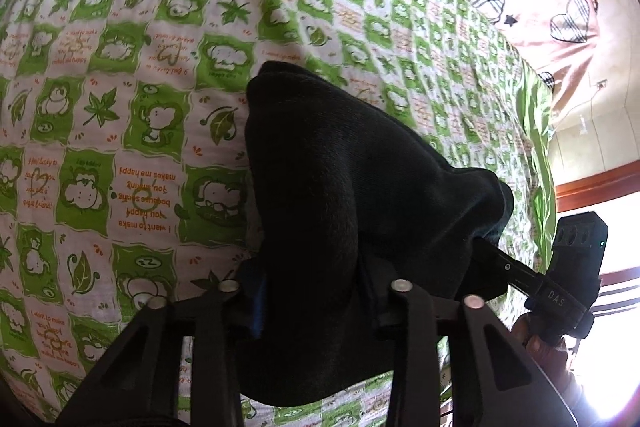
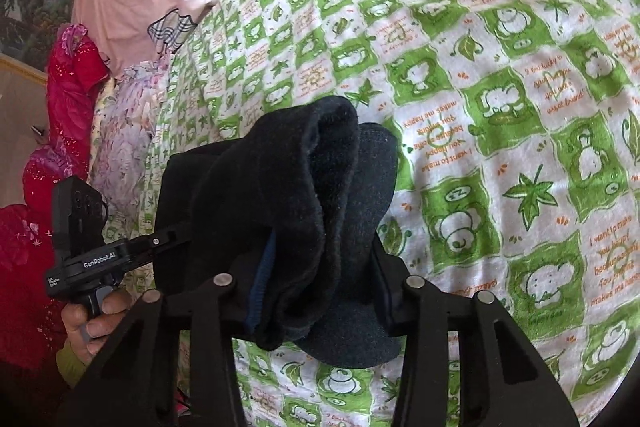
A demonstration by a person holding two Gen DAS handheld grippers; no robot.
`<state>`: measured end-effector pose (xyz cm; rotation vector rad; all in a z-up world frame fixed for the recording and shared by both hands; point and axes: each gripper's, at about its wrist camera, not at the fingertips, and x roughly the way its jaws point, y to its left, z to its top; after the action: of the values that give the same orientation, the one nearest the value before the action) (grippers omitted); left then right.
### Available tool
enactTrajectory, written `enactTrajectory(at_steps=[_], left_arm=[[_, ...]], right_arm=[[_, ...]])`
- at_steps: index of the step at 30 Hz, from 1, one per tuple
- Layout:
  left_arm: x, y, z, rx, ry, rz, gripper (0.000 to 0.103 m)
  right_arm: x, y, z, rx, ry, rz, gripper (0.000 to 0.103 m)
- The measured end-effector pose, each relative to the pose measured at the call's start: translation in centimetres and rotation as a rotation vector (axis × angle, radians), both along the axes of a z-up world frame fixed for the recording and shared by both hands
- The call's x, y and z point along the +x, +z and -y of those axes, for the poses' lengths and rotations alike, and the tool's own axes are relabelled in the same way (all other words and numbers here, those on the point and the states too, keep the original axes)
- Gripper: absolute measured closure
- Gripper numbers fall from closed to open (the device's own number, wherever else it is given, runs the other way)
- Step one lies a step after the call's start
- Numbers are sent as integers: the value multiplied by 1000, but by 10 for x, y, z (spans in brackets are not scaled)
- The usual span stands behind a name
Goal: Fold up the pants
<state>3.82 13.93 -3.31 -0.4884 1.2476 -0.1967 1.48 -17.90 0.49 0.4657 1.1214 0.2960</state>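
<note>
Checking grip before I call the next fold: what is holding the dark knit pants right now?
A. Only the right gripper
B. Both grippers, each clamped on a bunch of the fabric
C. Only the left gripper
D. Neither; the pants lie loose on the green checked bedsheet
B: the dark knit pants bunch between the left gripper fingers, and between the right gripper fingers, raised over the green checked bedsheet.
</note>
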Motion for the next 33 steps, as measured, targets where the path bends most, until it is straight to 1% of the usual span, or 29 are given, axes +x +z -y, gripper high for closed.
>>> enactTrajectory(at_steps=[2,8,12,16,21,26,29,33], left_arm=[[-2,5,0,1,0,12,75],[-10,30,-9,-28,12,61,79],[-9,51,-22,-10,43,115,79],[1,64,-41,-10,82,146,79],[24,71,-61,30,114,174,79],[45,62,-81,53,159,158,79],[54,57,-90,67,170,150,79],[61,47,-92,81,182,134,79]], right_arm=[[1,8,-3,10,9,19,61],[13,35,-17,10,61,86,62],[32,51,-33,8,102,127,63],[61,62,-53,-16,152,162,63],[99,60,-72,-27,183,169,63],[124,49,-87,-39,205,157,63],[137,40,-92,-40,213,139,63],[149,31,-98,-53,225,116,63]])
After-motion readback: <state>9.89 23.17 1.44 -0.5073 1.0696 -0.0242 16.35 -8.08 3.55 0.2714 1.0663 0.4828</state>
